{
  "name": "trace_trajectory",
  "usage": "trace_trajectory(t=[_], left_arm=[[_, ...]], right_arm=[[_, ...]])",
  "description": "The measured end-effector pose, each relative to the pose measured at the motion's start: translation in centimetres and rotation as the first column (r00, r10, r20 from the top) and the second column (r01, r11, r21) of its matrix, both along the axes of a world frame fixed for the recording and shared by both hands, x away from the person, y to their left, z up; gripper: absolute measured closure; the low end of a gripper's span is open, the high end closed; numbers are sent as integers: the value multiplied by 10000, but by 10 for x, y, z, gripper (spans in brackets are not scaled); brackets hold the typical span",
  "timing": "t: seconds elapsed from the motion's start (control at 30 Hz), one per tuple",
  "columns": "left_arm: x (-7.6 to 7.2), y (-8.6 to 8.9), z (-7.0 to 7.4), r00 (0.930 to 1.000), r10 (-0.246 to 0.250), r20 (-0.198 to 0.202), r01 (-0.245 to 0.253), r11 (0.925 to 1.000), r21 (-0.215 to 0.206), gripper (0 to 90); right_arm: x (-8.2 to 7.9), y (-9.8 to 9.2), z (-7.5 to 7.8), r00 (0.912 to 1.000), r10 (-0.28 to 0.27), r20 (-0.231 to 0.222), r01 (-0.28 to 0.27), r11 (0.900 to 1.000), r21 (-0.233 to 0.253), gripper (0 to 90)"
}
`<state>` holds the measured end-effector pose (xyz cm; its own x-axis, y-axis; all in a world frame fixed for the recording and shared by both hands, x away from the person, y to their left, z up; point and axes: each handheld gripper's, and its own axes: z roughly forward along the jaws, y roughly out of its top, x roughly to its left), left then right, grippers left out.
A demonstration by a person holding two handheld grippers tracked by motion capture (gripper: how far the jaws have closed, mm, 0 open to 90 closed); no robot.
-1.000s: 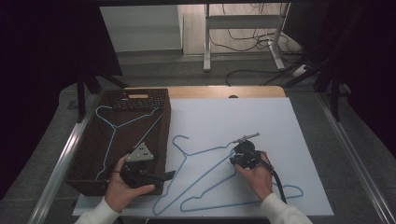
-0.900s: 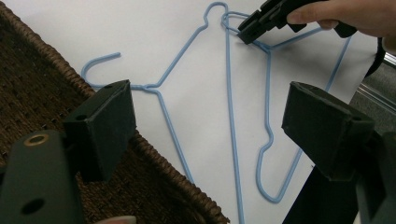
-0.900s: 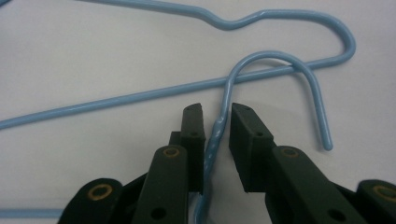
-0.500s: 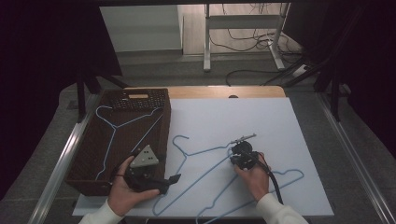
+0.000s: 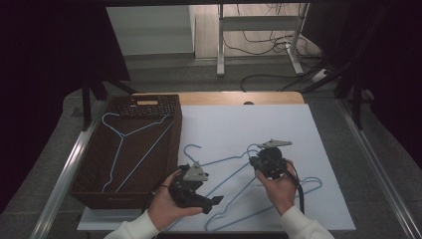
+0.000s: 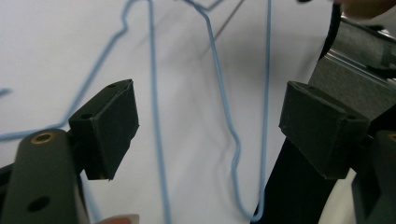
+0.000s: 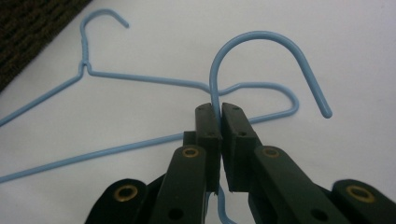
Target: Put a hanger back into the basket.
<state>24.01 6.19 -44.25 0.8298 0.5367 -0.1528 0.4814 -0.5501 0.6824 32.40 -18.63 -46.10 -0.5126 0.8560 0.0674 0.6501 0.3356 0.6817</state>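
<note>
Light blue wire hangers (image 5: 234, 172) lie on a white sheet (image 5: 278, 124) beside a dark brown woven basket (image 5: 94, 164), and both grippers (image 5: 191, 186) are black with grey plates.

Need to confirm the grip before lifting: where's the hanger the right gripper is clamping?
In the high view, the clamped hanger lies on the white mat at lower right, its hook pinched by the right gripper, partly over the second hanger.

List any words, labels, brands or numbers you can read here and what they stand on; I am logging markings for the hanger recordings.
None can be read.
The tan tag on the brown basket is too small to tell if it bears text.
The blue hangers, the right gripper and the left gripper show no markings.
</note>
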Motion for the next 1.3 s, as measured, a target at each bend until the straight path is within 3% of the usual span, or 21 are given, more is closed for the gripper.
trace_trajectory(t=[0.17,0.27,0.37,0.47,0.5,0.67,0.7,0.8,0.93,1.0,1.1,1.3], left_arm=[[19,-23,-24,9940,-200,-1079,206,9998,36,234],[27,-33,-36,9928,-221,-1178,265,9990,361,259],[31,-43,-47,9873,-308,-1557,341,9992,184,315],[34,-52,-54,9771,-736,-1995,764,9971,63,391],[34,-57,-57,9765,-703,-2038,743,9972,117,422],[39,-63,-63,9670,-628,-2469,704,9973,220,810],[40,-62,-62,9664,-622,-2493,687,9975,171,861],[38,-57,-54,9703,-565,-2354,572,9984,-37,867],[36,-42,-37,9694,-501,-2403,238,9935,-1109,869],[35,-33,-27,9719,-570,-2283,249,9897,-1411,870],[30,-22,-9,9780,-636,-1987,300,9854,-1678,870],[24,13,29,9894,-328,-1413,34,9790,-2040,869]], right_arm=[[-4,-4,5,9997,14,255,-19,9998,208,864],[-8,-6,8,9993,39,384,-49,9996,269,864],[-11,-7,10,9990,51,451,-66,9994,345,864],[-14,-7,14,9983,64,583,-90,9989,452,864],[-15,-7,15,9982,56,591,-86,9987,502,864],[-19,-6,18,9973,238,689,-283,9975,648,863],[-19,-7,19,9972,283,698,-334,9968,721,861],[-21,-13,22,9962,429,757,-512,9924,1118,816],[-29,-29,31,9935,488,1026,-665,9820,1768,579],[-36,-40,36,9902,519,1297,-790,9738,2133,505],[-48,-55,43,9844,595,1653,-977,9675,2334,402],[-75,-78,49,9703,826,2273,-1382,9607,2409,322]])
